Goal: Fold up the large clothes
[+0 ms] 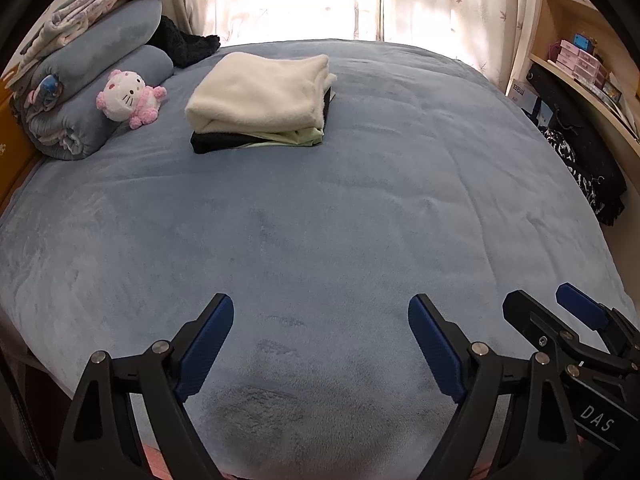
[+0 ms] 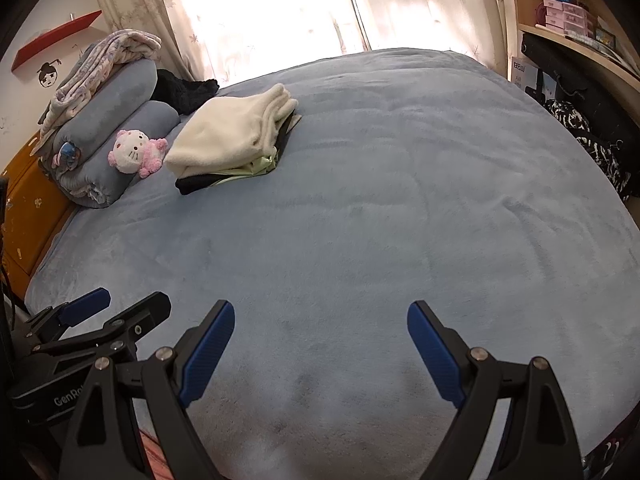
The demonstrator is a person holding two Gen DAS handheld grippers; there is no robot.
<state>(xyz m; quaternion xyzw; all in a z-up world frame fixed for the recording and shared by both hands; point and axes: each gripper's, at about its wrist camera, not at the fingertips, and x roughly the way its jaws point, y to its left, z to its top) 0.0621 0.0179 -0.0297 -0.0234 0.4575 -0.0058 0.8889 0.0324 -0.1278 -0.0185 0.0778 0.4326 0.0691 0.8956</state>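
The left tool (image 1: 320, 344) and right tool (image 2: 320, 348) were both wide open and held nothing above the blue bed (image 1: 360, 200), while the folded clothes (image 1: 260, 100) sat far off near the pillows (image 1: 100, 76).

Two wrist cameras look steeply down and forward from the near edge of the blue bed cover (image 1: 320, 208), each close above it and framed at the bottom by its own blue-padded fingers. The left wrist view faces the folded clothes stack (image 1: 260, 100) almost squarely, with the right gripper (image 1: 548, 304) entering just beside it at lower right. The right wrist view stands to the right of that, seeing the same stack (image 2: 232, 140) farther left and turned, with the left gripper (image 2: 124, 304) at lower left. Both share the stack, the pink plush toy (image 1: 130, 98) left of it, the curtains (image 1: 460, 4) behind, and the shelves (image 1: 580, 64) well to its right.
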